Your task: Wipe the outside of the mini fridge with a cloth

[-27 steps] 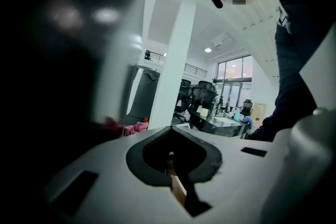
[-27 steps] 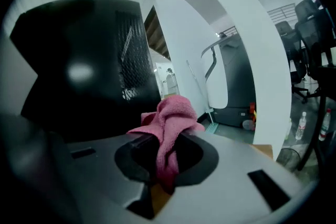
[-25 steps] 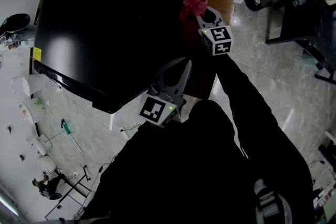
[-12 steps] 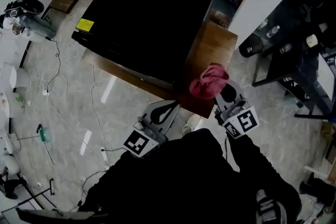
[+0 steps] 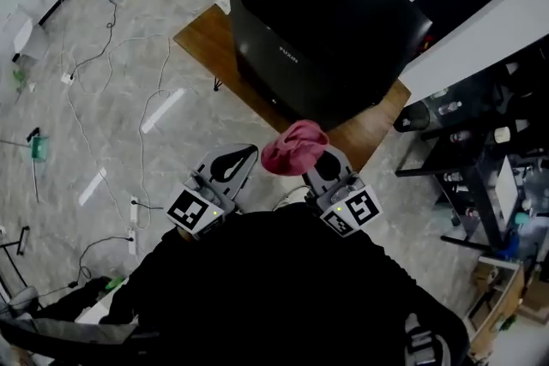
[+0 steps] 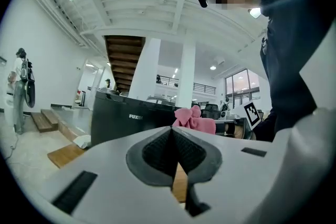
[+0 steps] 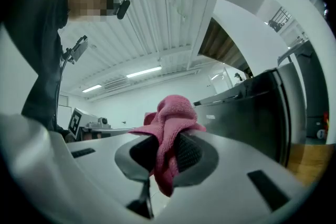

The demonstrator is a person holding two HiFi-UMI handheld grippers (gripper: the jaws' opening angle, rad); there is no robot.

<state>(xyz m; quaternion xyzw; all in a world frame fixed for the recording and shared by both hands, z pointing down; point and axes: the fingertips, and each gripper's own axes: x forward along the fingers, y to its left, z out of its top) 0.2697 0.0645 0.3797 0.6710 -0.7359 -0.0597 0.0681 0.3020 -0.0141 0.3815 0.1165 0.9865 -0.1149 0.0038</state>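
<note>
Head view first: the mini fridge stands on a low wooden worktop, its dark front turned my way. Both grippers sit low in frame, well apart from the fridge. The right gripper carries the pink cloth, bunched in a lump above its jaws, near the worktop's near corner. The left gripper hangs just beside it, touching nothing.

Left gripper view: the jaws are pressed together with nothing between them. Beyond them I see the fridge's front and the cloth off to the right.

Right gripper view: the jaws are clamped on a fold of the cloth, most of it puffing above the pads and a short tail hanging below. The fridge rises on the right, not in contact.

As I read it, no wiping stroke is under way, since the cloth is clear of every panel. To do it well I would lead with the puffed top of the cloth so that fabric, not jaw tips, meets the glossy surface. I would press evenly and lay overlapping passes from top to bottom across the front, sides and top. The hold is on a narrow fold, so hard dragging could tug it loose. The fridge may slide on that worktop, so I would brace it with the shut left jaws.
</note>
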